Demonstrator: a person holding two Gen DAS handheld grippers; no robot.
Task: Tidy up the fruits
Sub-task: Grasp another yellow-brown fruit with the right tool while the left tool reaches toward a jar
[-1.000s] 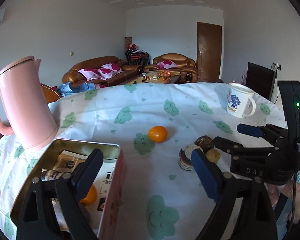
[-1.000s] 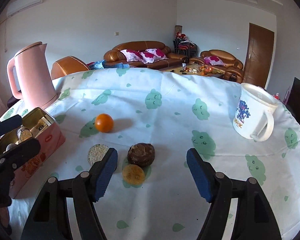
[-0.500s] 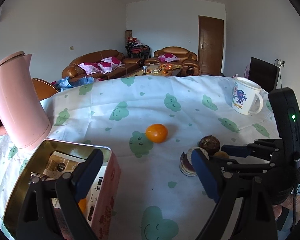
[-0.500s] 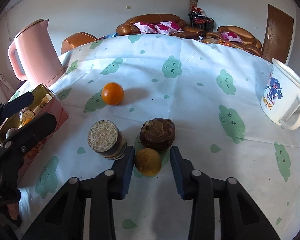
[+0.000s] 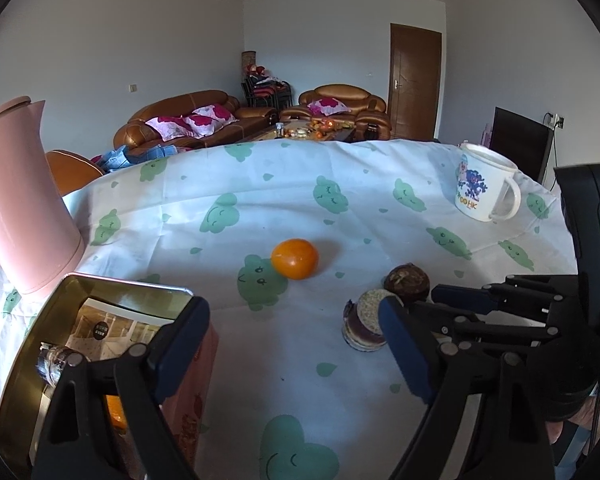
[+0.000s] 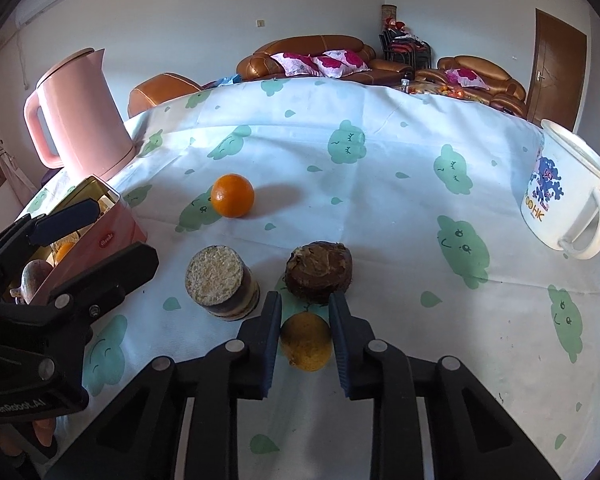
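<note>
The right gripper (image 6: 305, 330) has its jaws closed on a small yellow fruit (image 6: 306, 341), pads pressing its two sides while it sits on the tabletop (image 6: 400, 216), not yet lifted as far as one can tell. Just beyond the jaws stands a dark brown round fruit (image 6: 319, 271), and beside that to the left a short jar with a crumbly pale top (image 6: 220, 280) (hardly a fruit, by the look of it). Farther off lies an orange (image 6: 233, 195), apart from the rest.

The left gripper (image 5: 292, 344) hovers by the open tin box (image 5: 100, 292); its jaws are wide but easing inward, with nothing between them, one finger over the box's corner and the other in front of the jar.

As to progress: the box already holds something orange (image 6: 64, 250) and at least one brownish thing, so some sorting seems done. Left, by my reckoning, are the yellow fruit now gripped, the brown one and the orange on the cloth.

A pink kettle (image 6: 78, 114) stands behind the box and a white mug (image 6: 564, 196) sits well off to the right.

Much of the box's inside is hidden by the left gripper's fingers in both views, so its contents cannot be counted. From the left wrist view the yellow fruit is masked entirely by the right gripper.
</note>
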